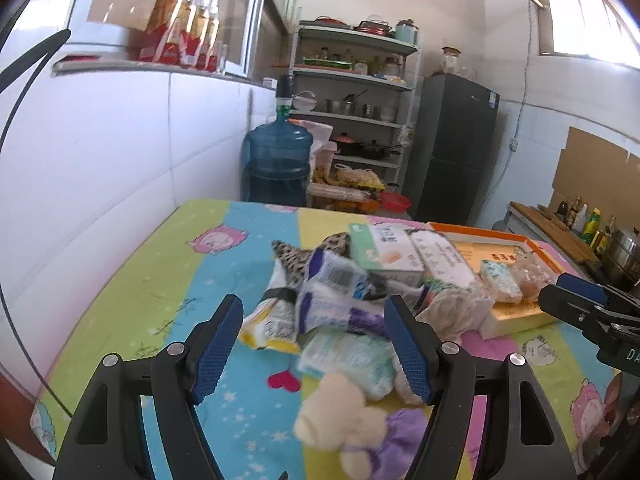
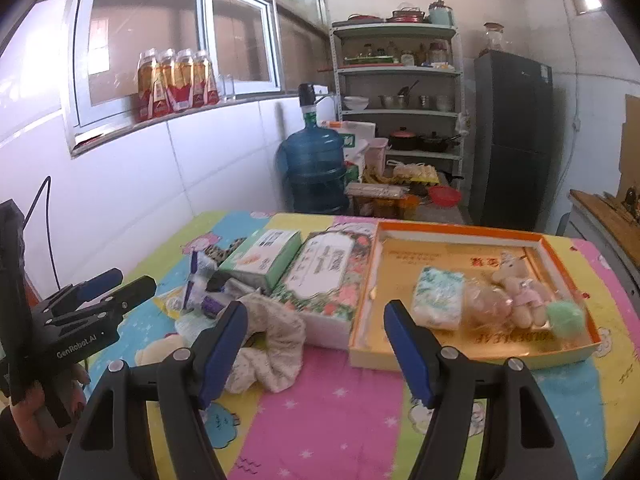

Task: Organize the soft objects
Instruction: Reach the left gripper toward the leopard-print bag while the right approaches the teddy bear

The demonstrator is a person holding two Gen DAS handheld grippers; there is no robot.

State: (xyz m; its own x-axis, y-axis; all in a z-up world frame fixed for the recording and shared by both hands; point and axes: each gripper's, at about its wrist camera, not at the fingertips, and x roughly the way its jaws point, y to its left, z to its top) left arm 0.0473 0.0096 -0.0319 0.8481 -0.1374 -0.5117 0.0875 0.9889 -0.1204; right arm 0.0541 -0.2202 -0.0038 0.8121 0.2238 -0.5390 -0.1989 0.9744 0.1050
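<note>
A heap of soft goods lies on the colourful tablecloth (image 1: 160, 280): a yellow tissue pack (image 1: 272, 324), a purple one (image 1: 340, 312), a green-white one (image 1: 348, 360) and a leopard-print cloth (image 1: 312, 252). A cream plush toy (image 1: 340, 420) in a purple dress lies nearest. My left gripper (image 1: 314, 304) hovers open just before the heap, holding nothing. My right gripper (image 2: 316, 312) is open too, empty, between a beige cloth (image 2: 272, 344) and the orange tray (image 2: 472, 236). The tray holds a tissue pack (image 2: 438, 296), a clear bag (image 2: 486, 304), a plush bear (image 2: 520, 292) and a green pompom (image 2: 566, 316).
A green tissue box (image 2: 264, 258) and a floral wipes pack (image 2: 324, 276) lie left of the tray. A white tiled wall (image 1: 100, 160) runs along the table's left edge. Beyond the table stand a blue water jug (image 1: 278, 160), shelves (image 1: 352, 80) and a dark fridge (image 1: 452, 152).
</note>
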